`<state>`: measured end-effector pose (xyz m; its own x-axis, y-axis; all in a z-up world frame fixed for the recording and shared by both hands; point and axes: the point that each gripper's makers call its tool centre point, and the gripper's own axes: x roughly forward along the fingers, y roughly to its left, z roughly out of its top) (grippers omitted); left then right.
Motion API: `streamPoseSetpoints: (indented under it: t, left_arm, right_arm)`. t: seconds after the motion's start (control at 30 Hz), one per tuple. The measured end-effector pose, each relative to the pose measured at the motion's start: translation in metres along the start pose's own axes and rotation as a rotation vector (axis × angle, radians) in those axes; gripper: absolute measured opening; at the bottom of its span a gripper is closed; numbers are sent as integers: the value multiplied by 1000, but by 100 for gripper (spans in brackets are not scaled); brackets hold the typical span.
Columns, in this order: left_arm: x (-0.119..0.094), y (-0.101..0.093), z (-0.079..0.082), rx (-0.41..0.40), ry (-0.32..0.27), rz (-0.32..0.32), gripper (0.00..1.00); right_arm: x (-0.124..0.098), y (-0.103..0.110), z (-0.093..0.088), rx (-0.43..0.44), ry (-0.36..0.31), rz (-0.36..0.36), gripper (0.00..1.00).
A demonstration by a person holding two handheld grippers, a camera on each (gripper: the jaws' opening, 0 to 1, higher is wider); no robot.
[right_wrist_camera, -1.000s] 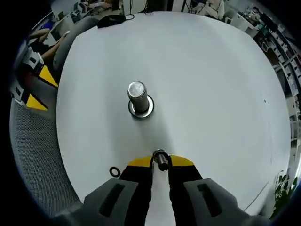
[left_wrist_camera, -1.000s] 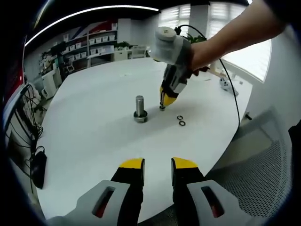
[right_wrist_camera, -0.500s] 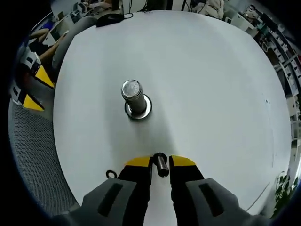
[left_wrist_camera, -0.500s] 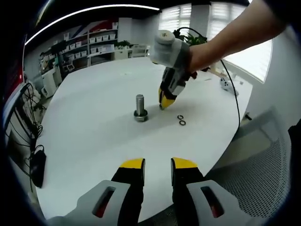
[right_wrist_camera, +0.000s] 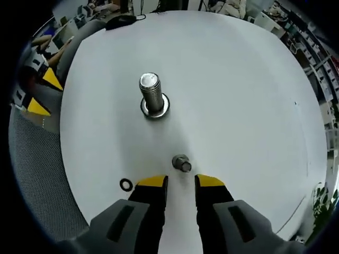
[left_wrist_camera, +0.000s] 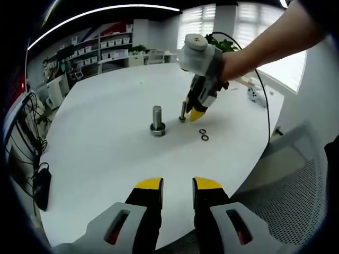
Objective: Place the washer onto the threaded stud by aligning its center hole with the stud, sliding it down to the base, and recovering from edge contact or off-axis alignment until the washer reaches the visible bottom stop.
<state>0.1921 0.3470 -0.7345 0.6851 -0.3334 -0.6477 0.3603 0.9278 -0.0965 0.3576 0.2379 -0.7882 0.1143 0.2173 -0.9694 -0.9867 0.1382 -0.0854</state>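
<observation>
A round white worktop point(left_wrist_camera: 95, 153) sits in an office with shelving behind it, and your threaded stud point(left_wrist_camera: 157, 121) stands upright near its middle, a washer-like ring already seated at its foot. In the right gripper view the stud point(right_wrist_camera: 152, 95) rises straight ahead, well beyond the jaws. Your right gripper point(right_wrist_camera: 180, 184) is released: its yellow-tipped jaws stand apart with nothing between them, and a smaller bolt point(right_wrist_camera: 181, 163) stands upright on the worktop just past the tips, clear of both. From the left gripper view the same small bolt point(left_wrist_camera: 182, 112) stands just beside the right gripper point(left_wrist_camera: 197, 112), between it and the big stud. The loose washers point(left_wrist_camera: 203, 134) lie on the near side of that gripper, close together; one of them point(right_wrist_camera: 126, 184) shows just left of your right jaws, flat on the surface. That is the relation to mind: the washer lies beside and slightly behind the right tips, the stud ahead, its axis vertical. Your left gripper point(left_wrist_camera: 177, 184) hangs low over the near edge, jaws parted and empty, well apart from everything, so the right hand is the nearer one for the pick. I judge that no washer is in hand yet.
</observation>
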Motion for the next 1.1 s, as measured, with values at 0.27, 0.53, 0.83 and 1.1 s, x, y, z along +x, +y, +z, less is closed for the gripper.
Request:
streamPoseSetpoints:
  t: [0.27, 0.53, 0.83, 1.1]
  left_arm:
    - [0, 0, 0, 2, 0, 1, 20]
    - [-1, -1, 1, 4, -5, 1, 20]
    - [-2, -1, 2, 6, -11, 3, 20]
    - [-1, -1, 1, 8, -11, 2, 20]
  right_arm:
    - [-2, 22, -12, -1, -8, 19, 23]
    - [-6, 37, -24, 18, -16, 23, 23]
    - [-13, 62, -22, 52, -55, 49, 24]
    - [-7, 77, -24, 82, -48, 82, 22]
